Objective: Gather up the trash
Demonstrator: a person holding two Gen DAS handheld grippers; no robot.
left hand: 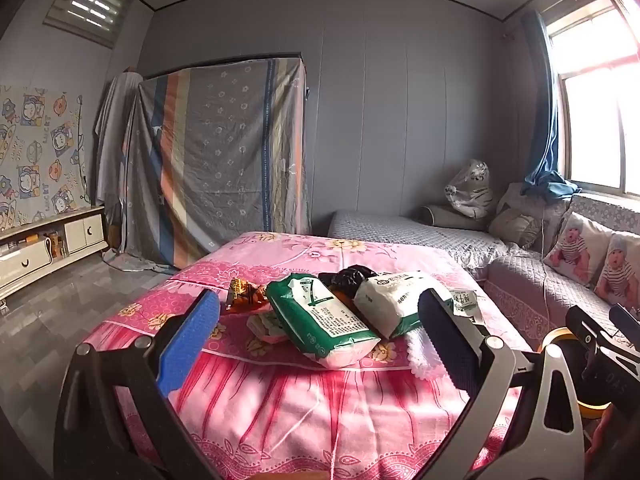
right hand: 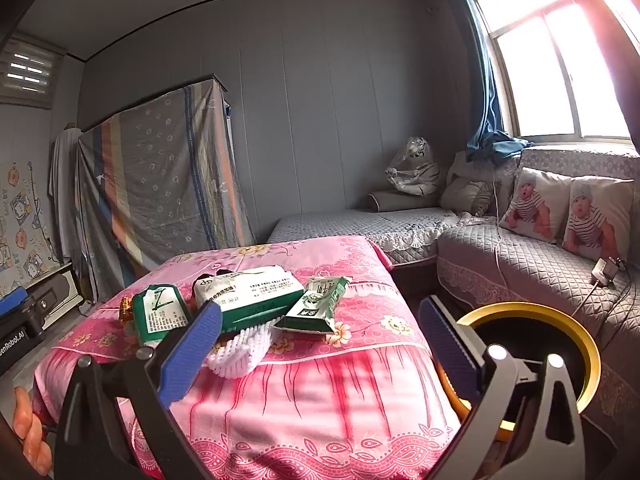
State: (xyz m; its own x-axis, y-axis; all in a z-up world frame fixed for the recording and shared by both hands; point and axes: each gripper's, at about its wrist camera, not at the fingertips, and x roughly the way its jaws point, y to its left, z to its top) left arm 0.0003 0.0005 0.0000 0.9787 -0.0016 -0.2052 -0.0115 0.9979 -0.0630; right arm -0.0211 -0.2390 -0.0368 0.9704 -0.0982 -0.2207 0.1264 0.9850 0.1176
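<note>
Trash lies on a table under a pink flowered cloth [left hand: 280,400]: a green-and-white tissue pack [left hand: 320,318], a second white-and-green pack [left hand: 394,304], an orange snack wrapper [left hand: 244,294], a crumpled black bag [left hand: 350,280], a small green wrapper [right hand: 316,308] and a white foam net [right hand: 240,350]. My left gripper [left hand: 320,344] is open and empty, in front of the packs. My right gripper [right hand: 320,350] is open and empty, above the table's front edge. A yellow-rimmed black bin [right hand: 532,356] stands right of the table.
A grey quilted corner sofa [right hand: 520,256] with baby-print cushions [right hand: 572,212] runs along the right under a window. A sheet-draped wardrobe [left hand: 216,160] stands at the back. A low white TV cabinet [left hand: 48,248] lines the left wall. The floor is grey tile.
</note>
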